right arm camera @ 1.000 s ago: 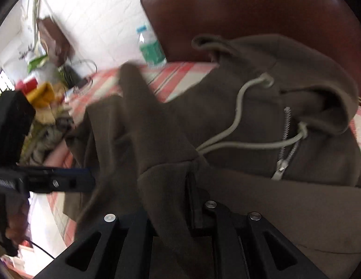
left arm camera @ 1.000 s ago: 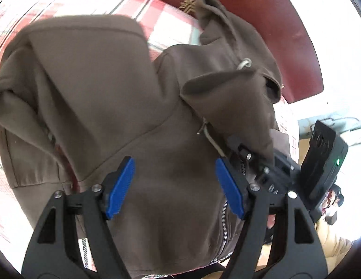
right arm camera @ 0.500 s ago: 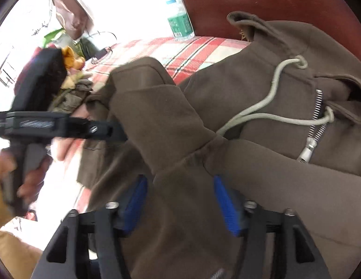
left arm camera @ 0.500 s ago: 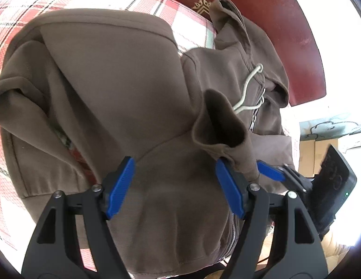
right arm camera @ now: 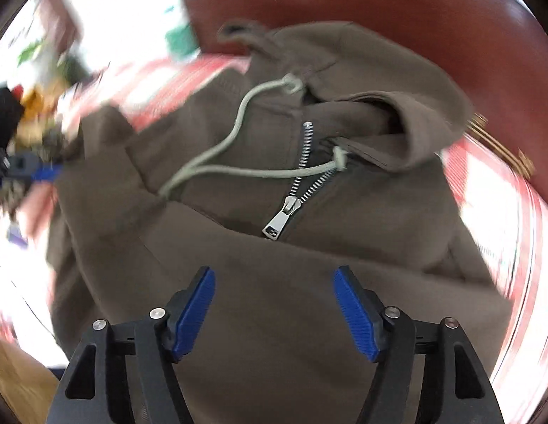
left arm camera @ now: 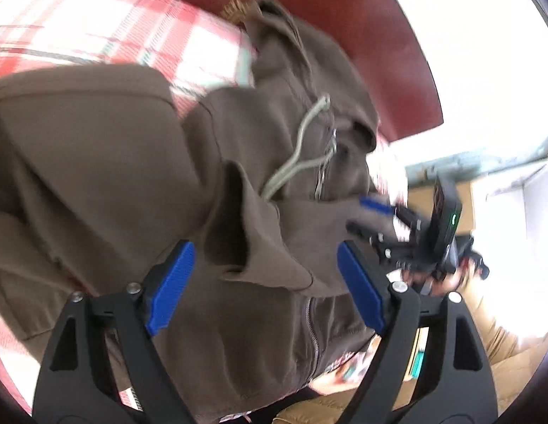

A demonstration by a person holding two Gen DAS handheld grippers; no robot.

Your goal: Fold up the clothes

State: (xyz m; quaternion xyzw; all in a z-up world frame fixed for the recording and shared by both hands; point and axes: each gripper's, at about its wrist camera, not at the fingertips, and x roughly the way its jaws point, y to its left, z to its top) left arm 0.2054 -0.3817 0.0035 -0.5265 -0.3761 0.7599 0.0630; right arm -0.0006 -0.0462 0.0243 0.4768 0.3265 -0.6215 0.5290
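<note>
A brown zip-up hoodie [left arm camera: 107,162] lies on a red and white plaid cloth [left arm camera: 97,39], hood toward the far side. One sleeve [left arm camera: 259,247] is folded across its front, the cuff standing up between my left fingers. My left gripper [left arm camera: 266,282] is open above the sleeve, holding nothing. My right gripper [right arm camera: 275,312] is open over the hoodie's front [right arm camera: 274,265], below the zipper pull [right arm camera: 279,217] and the pale drawstring [right arm camera: 235,169]. The right gripper also shows in the left wrist view [left arm camera: 376,217], at the hoodie's right edge. The left gripper's blue tip shows in the right wrist view [right arm camera: 44,173], blurred.
A dark red wooden headboard [left arm camera: 344,28] stands behind the hood. A green-labelled bottle [right arm camera: 180,35] and a blurred pile of coloured items [right arm camera: 37,106] sit at the far left. A person's tan trousers [left arm camera: 493,335] are at the right.
My right gripper has let go of the sleeve, opened and drawn back toward the hoodie's right side. The sleeve now lies across the front. My left gripper stays open over it.
</note>
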